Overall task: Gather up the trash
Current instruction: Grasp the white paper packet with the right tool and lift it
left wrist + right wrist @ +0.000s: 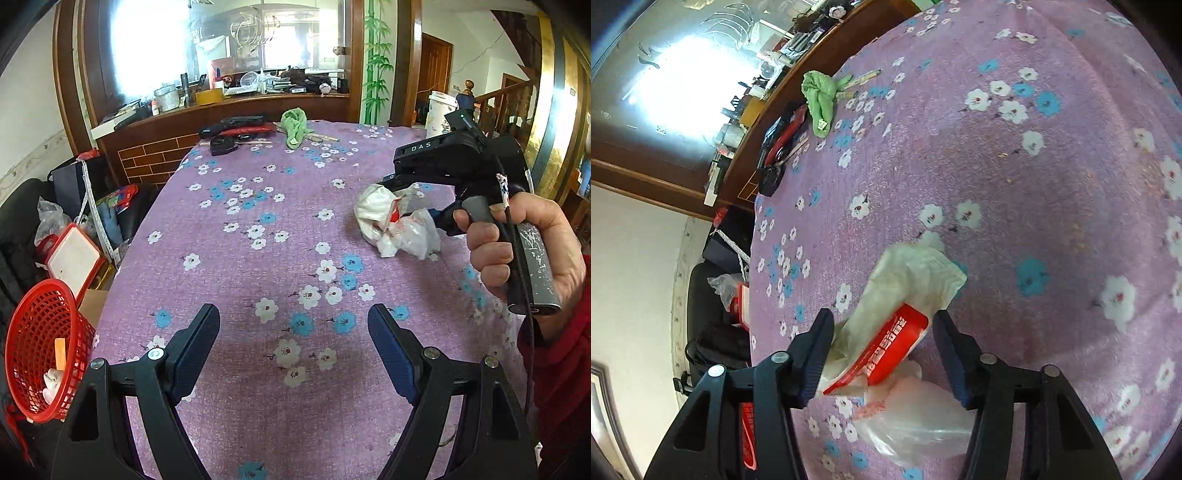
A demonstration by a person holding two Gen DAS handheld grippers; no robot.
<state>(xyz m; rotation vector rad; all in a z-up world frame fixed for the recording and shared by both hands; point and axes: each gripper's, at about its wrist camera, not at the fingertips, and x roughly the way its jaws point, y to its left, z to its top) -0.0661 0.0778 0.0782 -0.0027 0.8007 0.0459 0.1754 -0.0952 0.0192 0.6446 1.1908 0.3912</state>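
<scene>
Between the fingers of the right gripper (882, 350) sits a bundle of crumpled trash (905, 314): white paper, a red wrapper with white print and a clear plastic bag. From the left wrist view the bundle (399, 221) seems to hang just above the table (258, 258), so I judge it is grasped, though the right pad looks slightly apart from it and the grip may be loose. To do this step well, the person's hand (517, 251) should keep the squeeze steady and carry the bundle across to the red basket (40, 347) at the left edge, where some scraps already lie, and release only over its mouth. The left gripper (295, 343) is wide and holds nothing. On the purple flowered cloth, a green rag (295, 125) lies at the far end, well apart. Behind it stands a cluttered wooden counter (240, 99) below a bright window.
</scene>
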